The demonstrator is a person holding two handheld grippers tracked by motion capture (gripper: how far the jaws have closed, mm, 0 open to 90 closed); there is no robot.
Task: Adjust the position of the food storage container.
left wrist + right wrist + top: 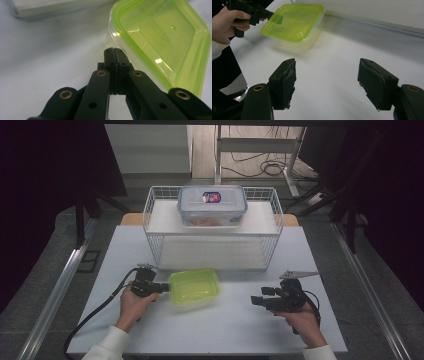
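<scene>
The right gripper (256,301) sits near the front right part of the table (230,330). Its jaws are wide apart and hold nothing. It points left, toward the green box (194,286), which lies well apart from it with bare table between them.

The left gripper (165,288) is much nearer. Its jaws are pressed tight on the left rim of the green box. The box is tipped up a little, I think. Its long side runs left to right, just in front of the wire basket (152,237).

Farther back, a clear box with a blue lid (212,205) rests on top of the basket.
</scene>
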